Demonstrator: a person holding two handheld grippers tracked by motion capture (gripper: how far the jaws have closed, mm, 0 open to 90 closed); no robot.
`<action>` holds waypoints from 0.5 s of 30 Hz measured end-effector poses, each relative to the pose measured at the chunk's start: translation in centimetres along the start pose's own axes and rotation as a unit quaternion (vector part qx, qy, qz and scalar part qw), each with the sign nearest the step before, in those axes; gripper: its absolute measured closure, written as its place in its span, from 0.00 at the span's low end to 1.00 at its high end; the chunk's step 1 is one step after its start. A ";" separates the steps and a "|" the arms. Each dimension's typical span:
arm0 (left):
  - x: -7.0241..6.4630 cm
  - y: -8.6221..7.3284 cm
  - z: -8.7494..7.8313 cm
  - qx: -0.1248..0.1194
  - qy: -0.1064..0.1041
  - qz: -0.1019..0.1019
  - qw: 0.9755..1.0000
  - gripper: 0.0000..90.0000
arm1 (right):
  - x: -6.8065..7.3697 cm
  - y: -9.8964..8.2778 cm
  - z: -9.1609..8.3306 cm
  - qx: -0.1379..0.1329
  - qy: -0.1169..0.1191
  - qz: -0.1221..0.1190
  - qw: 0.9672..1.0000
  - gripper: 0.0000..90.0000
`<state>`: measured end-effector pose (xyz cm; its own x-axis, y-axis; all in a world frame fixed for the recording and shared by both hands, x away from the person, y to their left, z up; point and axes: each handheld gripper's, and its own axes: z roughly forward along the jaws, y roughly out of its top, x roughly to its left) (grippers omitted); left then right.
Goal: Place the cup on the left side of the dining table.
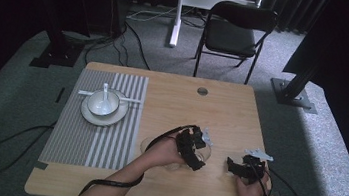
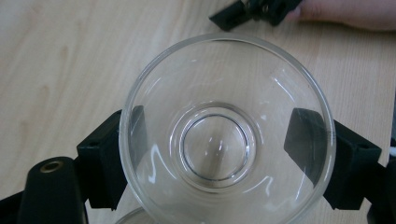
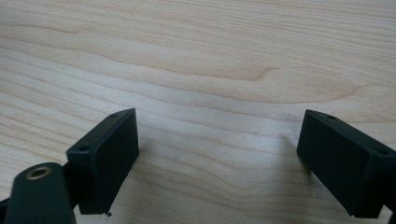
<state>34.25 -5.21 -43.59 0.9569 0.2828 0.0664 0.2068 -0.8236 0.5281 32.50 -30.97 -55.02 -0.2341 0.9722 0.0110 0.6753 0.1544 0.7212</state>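
A clear glass bowl (image 2: 219,93) sits between the black jaws of my left gripper (image 2: 224,140), and the pads press on its two sides. In the high view that gripper (image 1: 195,151) hangs over the front middle of the wooden table (image 1: 187,104), the glass bowl (image 1: 204,154) in its grip. The rim of a second glass piece (image 2: 135,217) peeks out below the held bowl. My right gripper (image 3: 217,154) is open over bare wood with nothing between its jaws. It rests near the table's front right (image 1: 237,167) and also appears beyond the bowl (image 2: 252,9).
A striped grey placemat (image 1: 92,133) covers the table's left part. On it stands a white plate (image 1: 90,115) with a white bowl (image 1: 103,102) and spoon. A round cable hole (image 1: 202,91) lies near the far edge. A black folding chair (image 1: 233,32) stands beyond the table.
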 end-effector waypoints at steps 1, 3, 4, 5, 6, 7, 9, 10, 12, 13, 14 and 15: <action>0.1 0.1 -0.3 -0.003 0.002 -0.003 1.000 0.21 | 0.0 0.0 0.0 0.000 0.000 0.000 1.000 0.14; 0.3 0.1 -0.8 -0.014 0.004 -0.009 1.000 0.21 | 0.0 0.0 0.0 0.000 0.000 0.001 1.000 0.14; 0.4 0.1 -1.0 -0.017 0.005 -0.014 1.000 0.21 | 0.0 0.0 0.0 0.000 0.000 0.001 1.000 0.14; 0.3 0.1 -1.2 -0.020 0.006 -0.011 1.000 0.21 | 0.0 0.0 0.0 0.000 0.000 0.001 1.000 0.14; 0.4 0.2 -1.4 -0.022 0.006 -0.013 1.000 0.21 | 0.0 0.0 0.0 0.000 0.000 0.000 1.000 0.14; 0.4 0.2 -1.4 -0.022 0.006 -0.013 1.000 0.21 | 0.0 0.0 0.0 0.000 0.000 0.000 1.000 0.14; 0.4 0.2 -1.5 -0.025 0.010 -0.015 1.000 0.21 | 0.0 0.0 0.0 0.000 0.000 0.000 1.000 0.14; 0.4 0.2 -1.7 -0.024 0.011 -0.013 1.000 0.21 | 0.0 0.0 0.0 0.000 0.000 0.000 1.000 0.14; 0.5 0.2 -2.0 -0.028 0.011 -0.014 0.999 0.21 | 0.0 0.0 0.0 0.000 0.000 0.000 1.000 0.14; 0.6 0.2 -2.2 -0.033 0.014 -0.017 0.999 0.21 | 0.0 0.0 0.0 0.000 0.000 0.000 1.000 0.14; 0.7 0.2 -2.4 -0.034 0.015 -0.021 0.999 0.21 | 0.0 0.0 0.0 0.000 0.000 -0.001 1.000 0.14; 0.7 0.2 -2.7 -0.037 0.016 -0.016 0.999 0.21 | 0.0 0.0 0.0 0.000 0.000 -0.001 1.000 0.14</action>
<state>34.41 -3.87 -41.10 0.9429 0.3247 0.0743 0.2207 -0.7759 0.5909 32.49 -30.98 -55.02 -0.2347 0.9720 0.0100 0.6752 0.1556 0.7210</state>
